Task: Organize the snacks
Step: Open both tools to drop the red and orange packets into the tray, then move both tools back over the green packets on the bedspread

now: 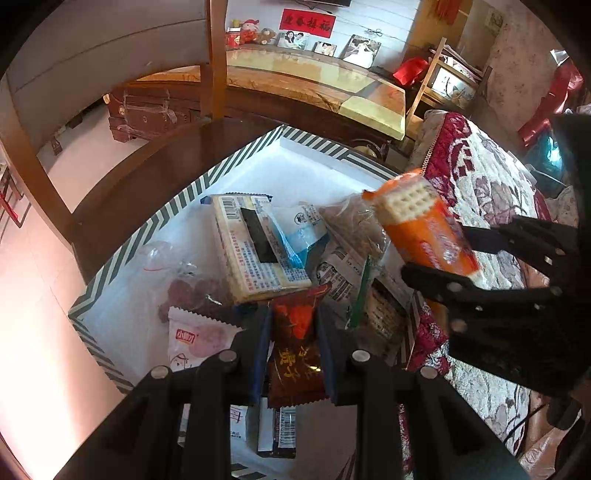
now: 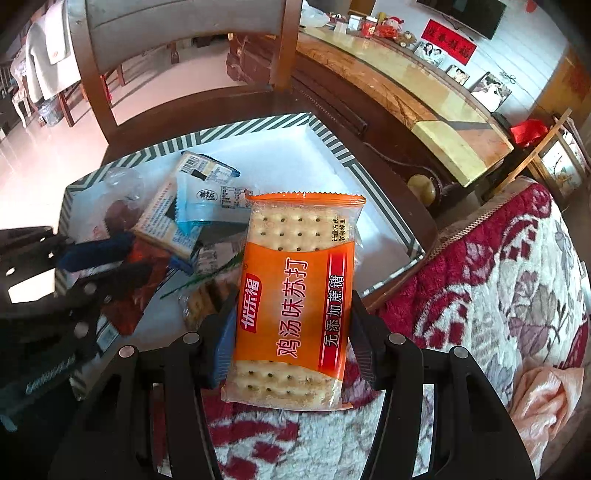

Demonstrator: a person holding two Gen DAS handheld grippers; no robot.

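My left gripper (image 1: pixel 295 317) is shut on a dark red snack packet (image 1: pixel 297 354), held just above a white box with a striped rim (image 1: pixel 155 221). In the box lie a cream cracker pack (image 1: pixel 255 251), a blue-and-white packet (image 1: pixel 299 232), a clear bag of red dates (image 1: pixel 192 288) and a pink-and-white packet (image 1: pixel 195 339). My right gripper (image 2: pixel 293 299) is shut on an orange soda-cracker pack (image 2: pixel 295 295), which hangs over the box's right edge (image 2: pixel 410 240). In the left wrist view the right gripper (image 1: pixel 439 254) comes in from the right with the orange pack (image 1: pixel 424 229). The left gripper (image 2: pixel 110 266) shows at the left of the right wrist view.
The box sits on a wooden chair seat (image 1: pixel 147 173), with the chair's back (image 2: pixel 177 22) behind it. A floral red-and-white quilt (image 2: pixel 498 288) lies to the right. A long wooden cabinet (image 2: pixel 424 110) with photos stands beyond.
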